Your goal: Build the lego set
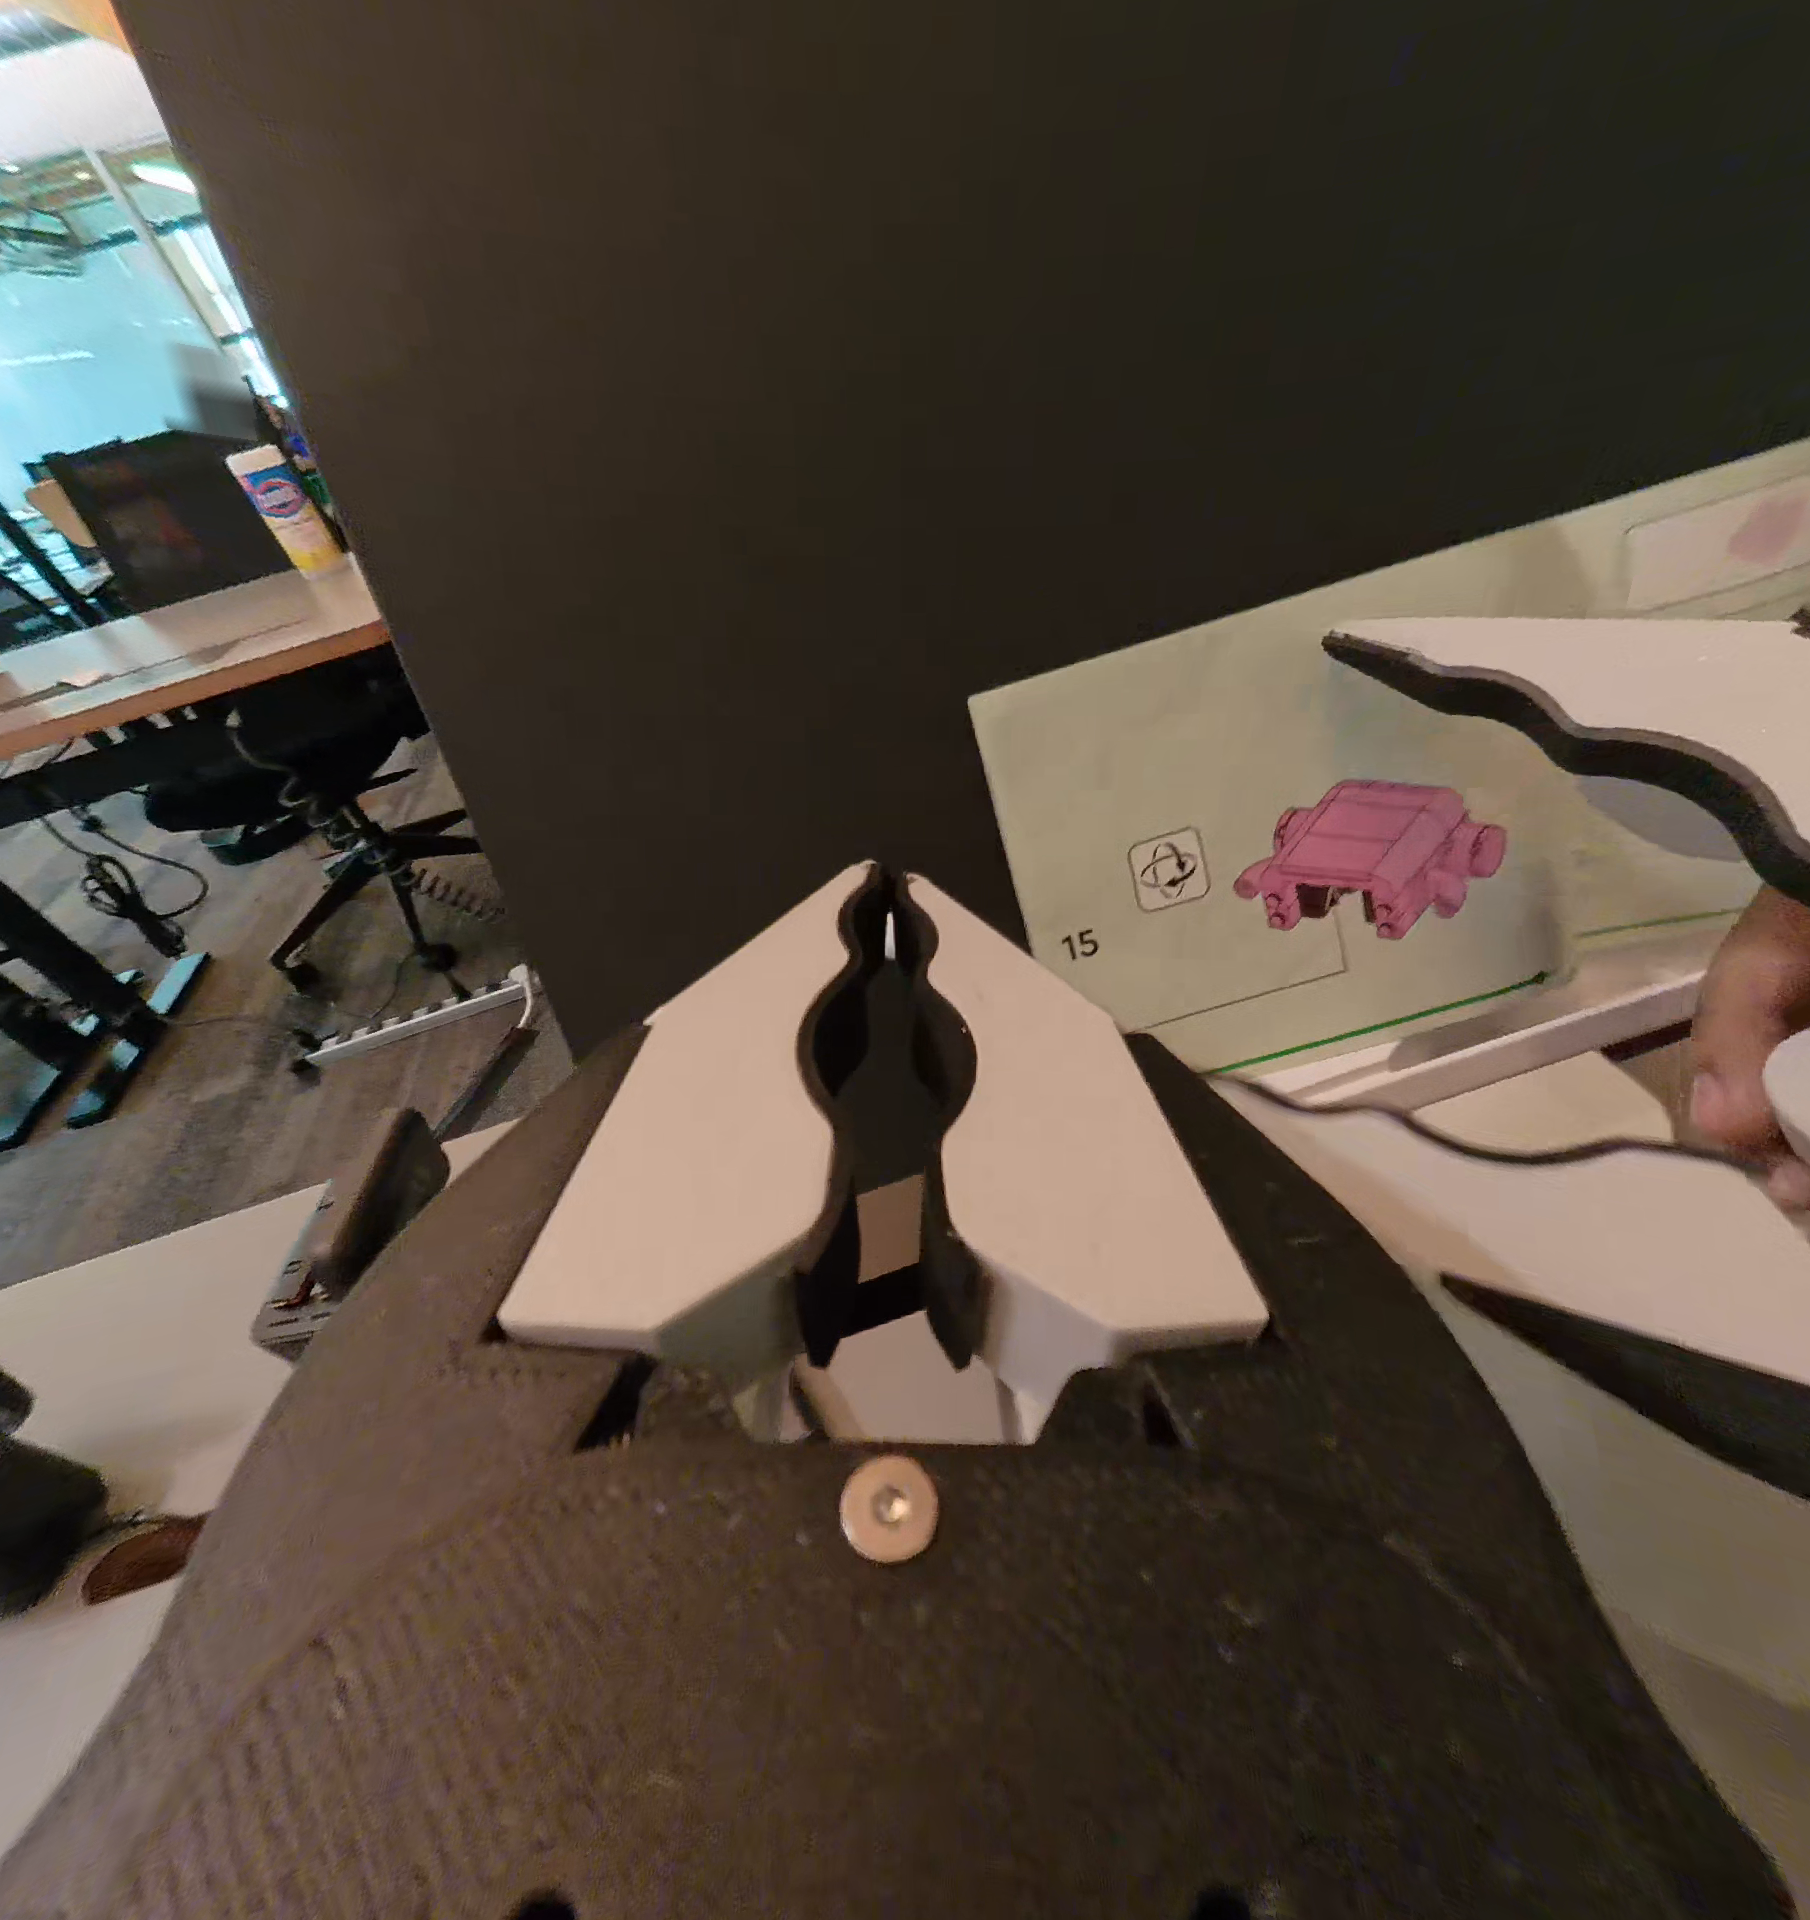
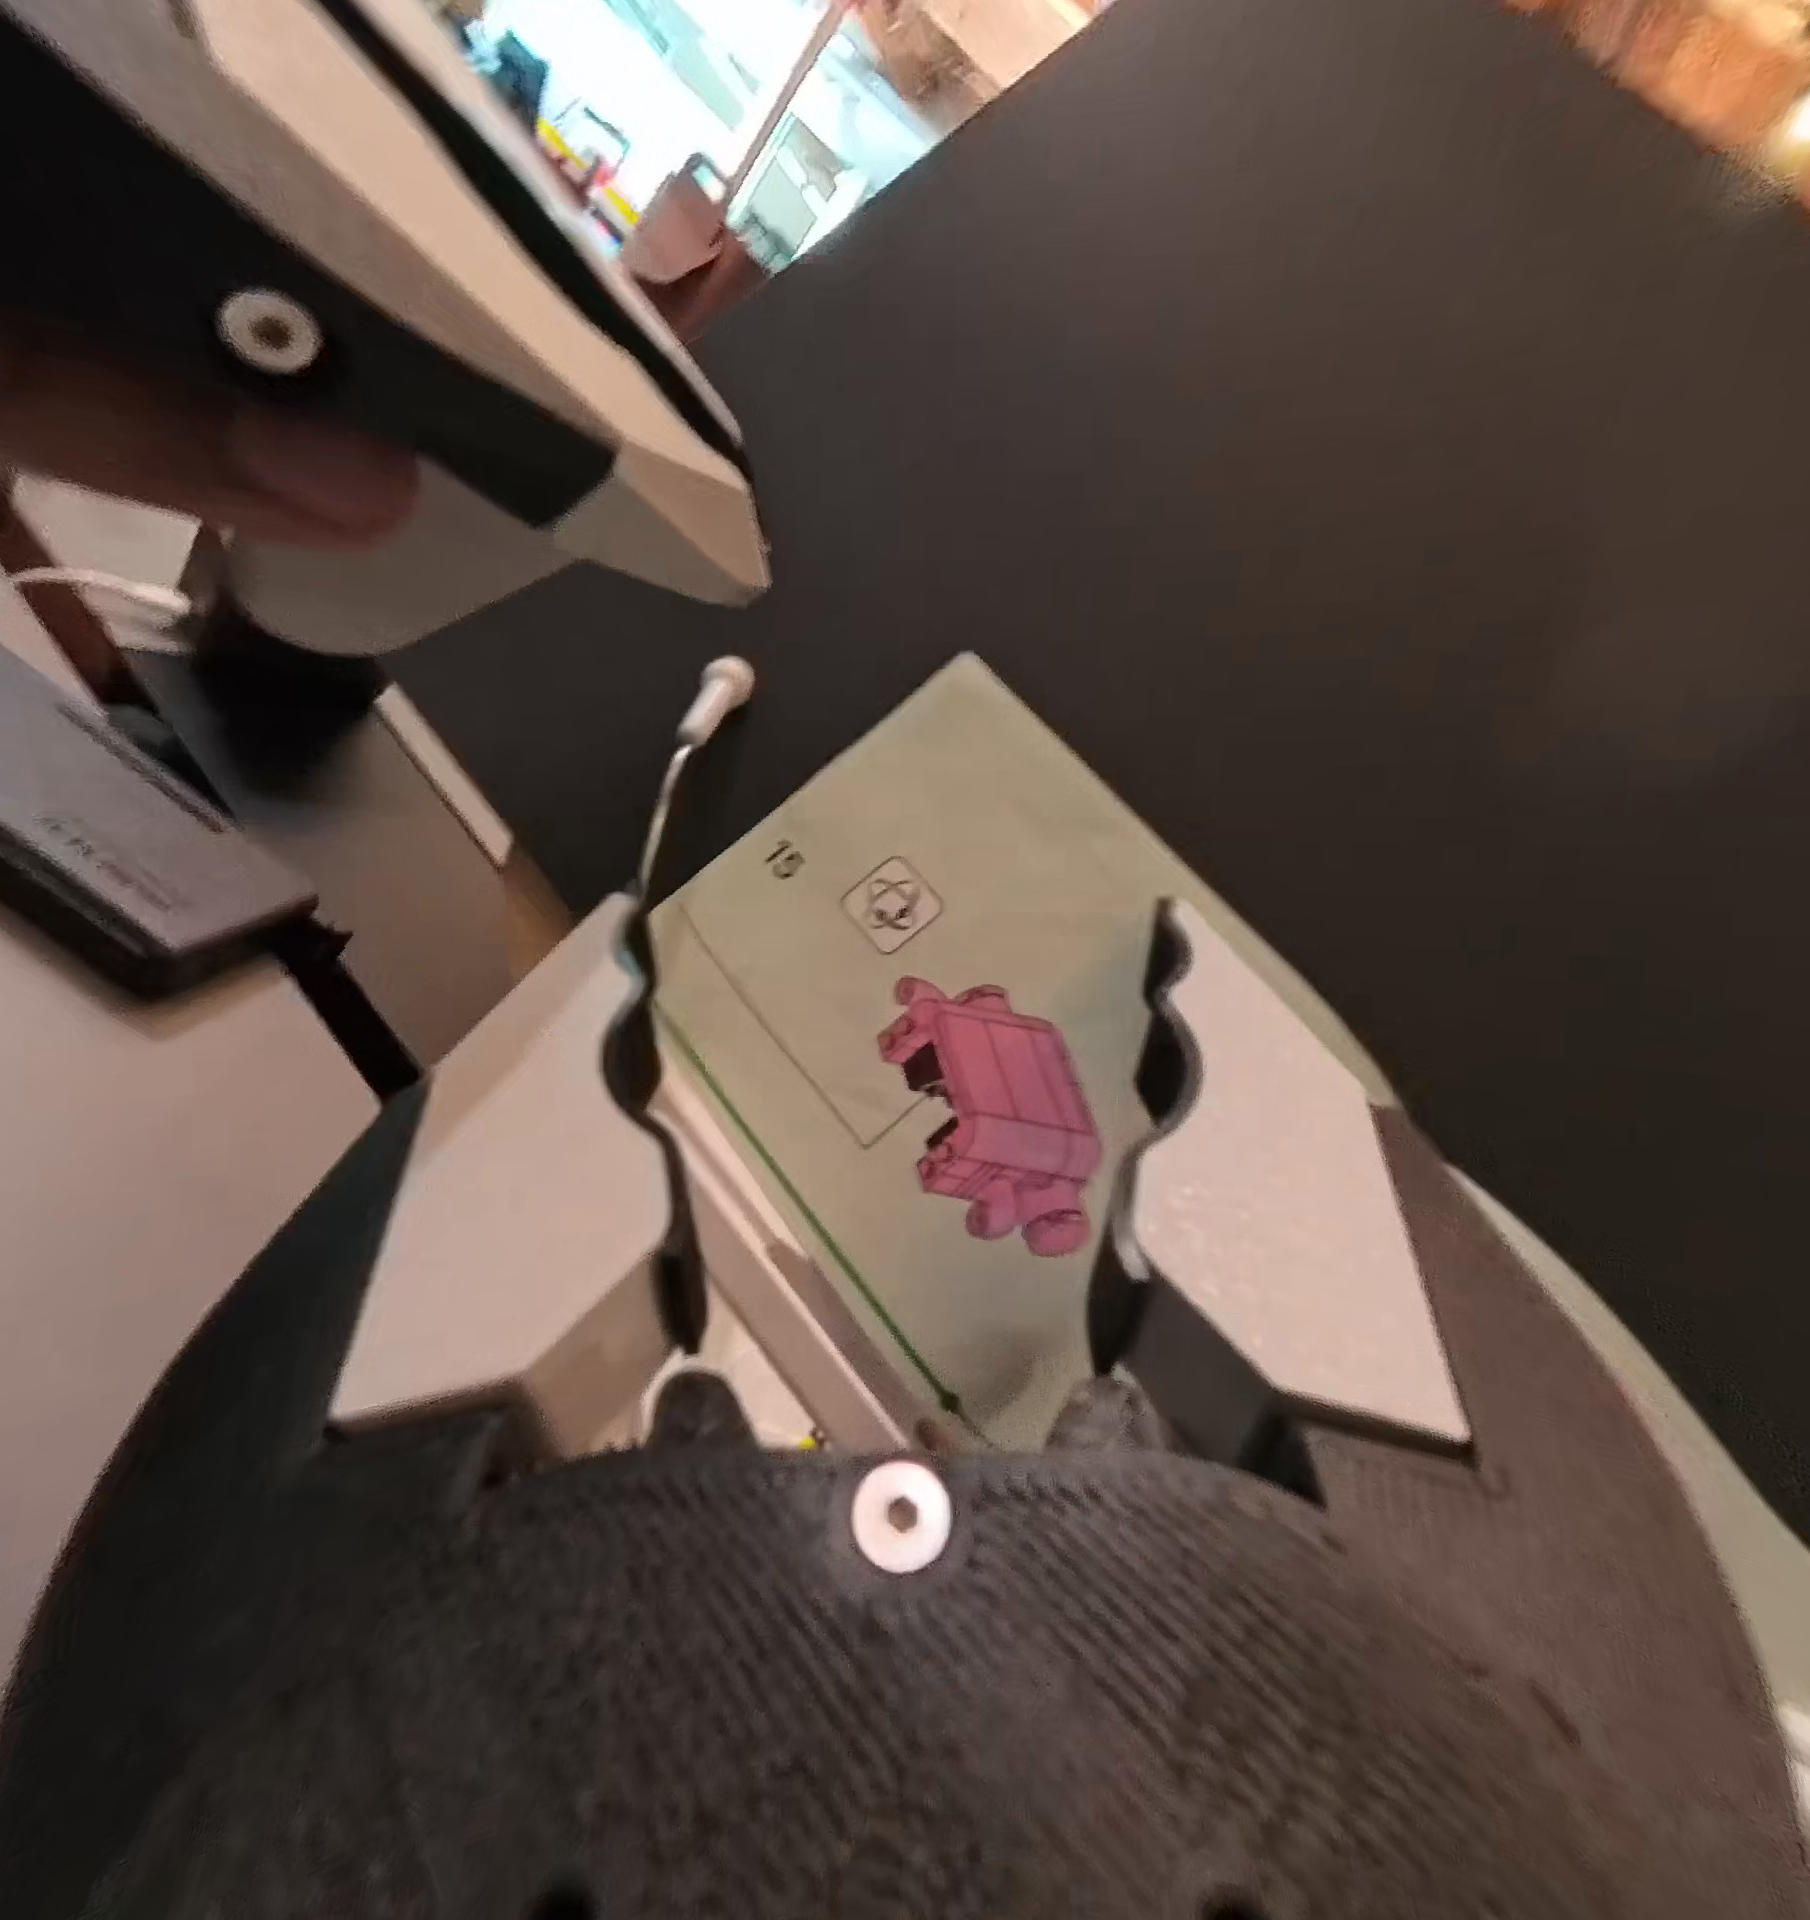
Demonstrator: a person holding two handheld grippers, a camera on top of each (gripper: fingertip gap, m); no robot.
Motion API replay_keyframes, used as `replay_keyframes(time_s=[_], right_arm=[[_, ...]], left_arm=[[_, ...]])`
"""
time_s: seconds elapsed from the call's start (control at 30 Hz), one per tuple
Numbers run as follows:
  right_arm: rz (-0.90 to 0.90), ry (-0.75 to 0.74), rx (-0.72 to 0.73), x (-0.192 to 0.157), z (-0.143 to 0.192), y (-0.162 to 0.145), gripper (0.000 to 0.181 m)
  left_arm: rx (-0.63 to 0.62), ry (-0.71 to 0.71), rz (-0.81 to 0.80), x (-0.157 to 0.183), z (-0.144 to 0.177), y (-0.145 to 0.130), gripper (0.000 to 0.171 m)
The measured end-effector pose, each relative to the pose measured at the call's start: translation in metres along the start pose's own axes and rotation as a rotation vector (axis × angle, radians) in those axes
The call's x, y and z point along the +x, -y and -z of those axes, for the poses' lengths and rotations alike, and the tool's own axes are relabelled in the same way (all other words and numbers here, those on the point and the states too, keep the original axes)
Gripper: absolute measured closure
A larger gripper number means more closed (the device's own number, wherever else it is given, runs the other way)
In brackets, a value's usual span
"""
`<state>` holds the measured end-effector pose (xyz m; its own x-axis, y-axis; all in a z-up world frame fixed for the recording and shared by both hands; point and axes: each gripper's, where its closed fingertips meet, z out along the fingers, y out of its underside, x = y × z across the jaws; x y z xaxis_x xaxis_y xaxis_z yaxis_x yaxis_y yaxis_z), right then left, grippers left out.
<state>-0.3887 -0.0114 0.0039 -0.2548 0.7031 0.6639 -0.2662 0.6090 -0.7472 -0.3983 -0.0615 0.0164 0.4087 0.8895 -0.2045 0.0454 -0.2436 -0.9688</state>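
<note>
Against the dark partition at the back of the white table, a pale green instruction booklet stands propped and open at a page picturing a pink brick model. No loose lego pieces or built assembly can be seen in either view; the booklet is the only item of the set on show.

Left gripper: fingers brought together, tips touching or very nearly so, with only the scalloped hollows between them showing. Nothing is held. It points toward the partition, just left of the booklet.

Right gripper: fingers spread wide apart, nothing between them. It is aimed at the booklet, whose pictured model appears framed in the gap. In the left wrist view the same gripper enters from the right edge, with a hand on its grip and a thin dark cable trailing across the table beneath it.

Other items noted: a white cable with a plug rising at the booklet's left edge; a flat black device on the table to the left; the left gripper's body crossing the upper left corner of the right wrist view, partly blurred. Beyond the partition, an office area with a wooden desk, a wheeled chair, a power strip on the floor and a white-and-yellow wipes canister.
</note>
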Motion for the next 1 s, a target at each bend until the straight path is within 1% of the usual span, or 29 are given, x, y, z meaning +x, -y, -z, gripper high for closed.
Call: replay_keyframes(time_s=[0.03,0.1,0.17,0.23,0.37,0.5,0.7,0.8,0.9,0.93,0.97,1.0], right_arm=[[0.004,-0.033,0.011,0.007,0.002,0.003,0.093],[0.058,-0.088,-0.021,0.018,0.001,-0.001,0.094],[0.054,-0.071,-0.069,0.013,-0.005,-0.013,0.09],[0.03,-0.046,-0.076,0.004,-0.009,-0.018,0.084],[0.053,-0.05,-0.082,0.001,-0.011,-0.019,0.086],[0.05,-0.046,-0.08,0.002,-0.01,-0.02,0.087],[0.054,-0.05,-0.105,0.004,-0.009,-0.025,0.103],[0.051,-0.044,-0.122,0.005,-0.008,-0.028,0.115],[0.019,-0.018,-0.143,0.004,-0.005,-0.031,0.137],[0.0,0.0,-0.152,0.002,-0.004,-0.031,0.151],[-0.018,0.007,-0.156,0.003,-0.002,-0.031,0.172],[-0.015,-0.003,-0.158,0.007,-0.001,-0.032,0.181]], left_arm=[[0.009,-0.007,0.004,0.002,0.001,0.002,0.171],[0.011,-0.023,0.0,0.006,0.002,0.004,0.171],[0.006,-0.028,-0.014,0.01,0.001,0.003,0.171],[-0.005,-0.029,-0.032,0.014,-0.001,0.0,0.17],[-0.02,-0.024,-0.063,0.017,-0.002,-0.003,0.17],[-0.028,-0.039,-0.055,0.02,-0.005,-0.007,0.17],[-0.033,-0.035,-0.059,0.018,-0.005,-0.009,0.171],[-0.03,-0.028,-0.053,0.015,-0.005,-0.009,0.171],[-0.032,-0.012,-0.041,0.007,-0.006,-0.012,0.168],[-0.035,-0.01,-0.032,0.005,-0.006,-0.014,0.165],[-0.037,-0.004,-0.022,0.002,-0.007,-0.016,0.161],[-0.038,0.0,-0.015,-0.002,-0.008,-0.017,0.156]])
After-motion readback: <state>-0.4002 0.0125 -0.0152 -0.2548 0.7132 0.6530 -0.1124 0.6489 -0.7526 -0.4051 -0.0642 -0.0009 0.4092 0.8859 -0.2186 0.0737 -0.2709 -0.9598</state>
